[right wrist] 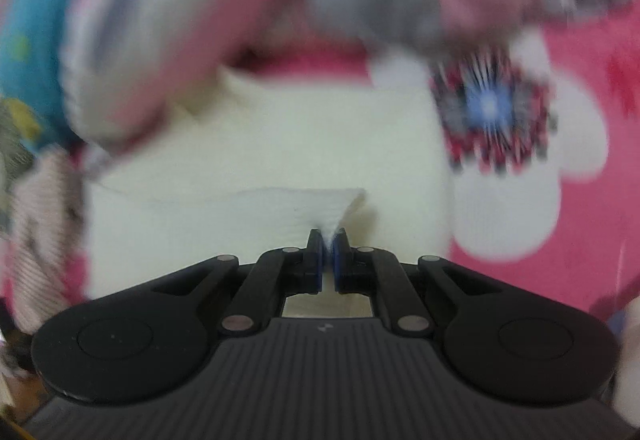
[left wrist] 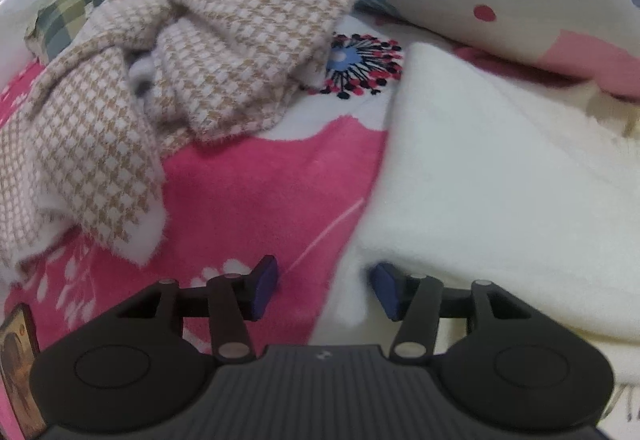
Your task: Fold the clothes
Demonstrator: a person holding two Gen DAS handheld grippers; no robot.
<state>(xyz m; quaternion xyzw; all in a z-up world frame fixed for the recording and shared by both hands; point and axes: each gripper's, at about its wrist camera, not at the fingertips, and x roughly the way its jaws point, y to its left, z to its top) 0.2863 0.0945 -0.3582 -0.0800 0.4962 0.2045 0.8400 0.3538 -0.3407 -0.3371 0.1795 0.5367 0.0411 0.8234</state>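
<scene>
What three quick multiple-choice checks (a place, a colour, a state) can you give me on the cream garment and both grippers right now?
1. Where does the houndstooth cloth lie in the left wrist view?
A. Upper left
B. Lower right
C. Between the fingers

2. What colour is the bedcover under the left gripper?
A. Green
B. Pink
C. Black

3. What is the right gripper doing?
A. Wide open
B. Out of view
C. Pinching the cream garment

Answers: 1 A, it is heaped upper left; 2 B, pink shows between the fingers; 3 C, cream fabric peaks between its shut pads.
</scene>
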